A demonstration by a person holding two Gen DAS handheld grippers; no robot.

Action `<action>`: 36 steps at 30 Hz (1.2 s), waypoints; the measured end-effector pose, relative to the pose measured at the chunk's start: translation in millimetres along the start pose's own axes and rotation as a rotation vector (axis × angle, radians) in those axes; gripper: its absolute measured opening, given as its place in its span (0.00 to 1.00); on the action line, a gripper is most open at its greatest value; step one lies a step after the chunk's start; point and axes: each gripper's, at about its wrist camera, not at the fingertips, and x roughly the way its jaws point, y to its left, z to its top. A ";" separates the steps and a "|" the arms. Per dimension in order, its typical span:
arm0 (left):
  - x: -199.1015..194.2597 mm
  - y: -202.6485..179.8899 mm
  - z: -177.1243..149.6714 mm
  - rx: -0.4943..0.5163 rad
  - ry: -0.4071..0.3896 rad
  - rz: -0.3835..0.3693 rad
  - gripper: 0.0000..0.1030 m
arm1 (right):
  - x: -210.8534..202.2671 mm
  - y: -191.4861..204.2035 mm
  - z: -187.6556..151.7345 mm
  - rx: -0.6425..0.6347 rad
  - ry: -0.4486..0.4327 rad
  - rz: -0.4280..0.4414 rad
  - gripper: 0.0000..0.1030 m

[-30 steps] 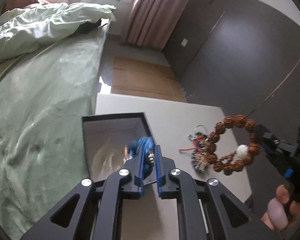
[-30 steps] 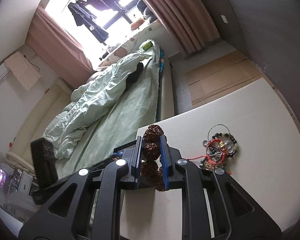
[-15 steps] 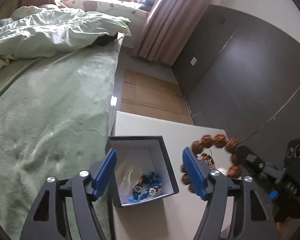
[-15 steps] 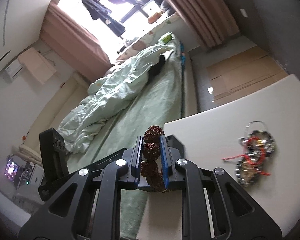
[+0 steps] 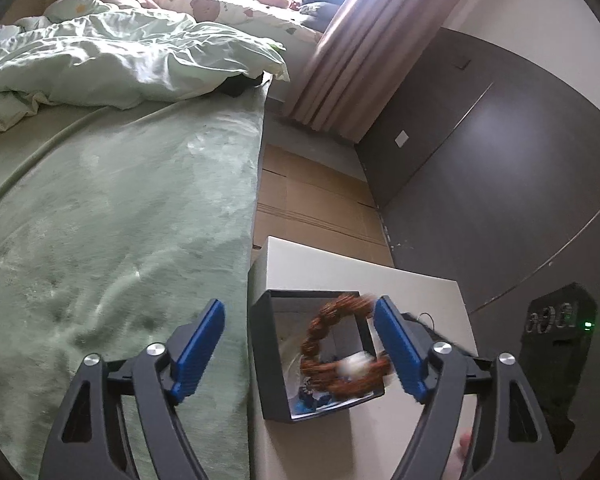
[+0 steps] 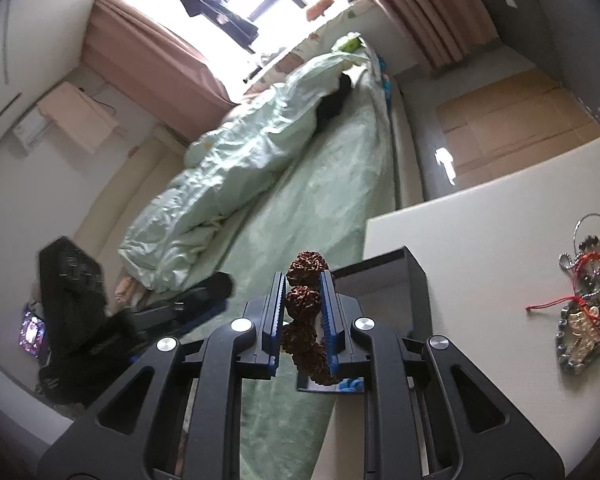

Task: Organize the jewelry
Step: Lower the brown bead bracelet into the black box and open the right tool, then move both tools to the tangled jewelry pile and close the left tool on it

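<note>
Now, from the left wrist, our left gripper [image 5: 300, 354] has just been opening, nothing between its jaws; the bracelet [image 5: 342, 350] hangs over the box [image 5: 270, 364]. From the right wrist, our right gripper [image 6: 300, 312] clamps the bracelet [image 6: 305, 296]. Released off-centre, it may catch the wall and fall by the table [image 6: 480, 248] edge; the far side is free.

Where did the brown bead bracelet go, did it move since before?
Yes. The brown bead bracelet, pinched in the right gripper, went from above the jewelry pile on the table to over the black box.
</note>
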 end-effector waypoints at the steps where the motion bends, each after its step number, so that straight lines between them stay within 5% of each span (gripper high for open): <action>1: 0.4 0.1 0.3 0.000 0.000 0.000 0.77 | 5.7 -0.2 0.5 -0.003 0.023 -0.019 0.20; 3: 2.1 -1.0 0.3 0.005 0.005 -0.002 0.77 | 12.9 -2.4 1.2 0.004 0.065 -0.049 0.41; 5: 3.8 -2.2 -0.3 0.008 0.008 -0.004 0.77 | 3.3 -6.0 1.9 0.007 0.021 -0.072 0.81; 6: 4.6 -2.6 -0.5 0.009 0.010 -0.004 0.77 | -5.9 -7.8 2.9 0.001 -0.018 -0.088 0.84; 18: 4.5 -30.4 -11.6 0.049 0.001 -0.022 0.92 | -57.7 -37.1 5.1 0.055 -0.050 -0.172 0.84; 23: -0.4 -47.0 -20.5 0.083 -0.008 -0.028 0.92 | -75.7 -39.3 0.8 0.053 -0.069 -0.213 0.92; 36: -2.1 -88.0 -48.5 0.169 -0.008 -0.008 0.92 | -126.7 -56.7 -14.8 0.065 -0.101 -0.277 0.95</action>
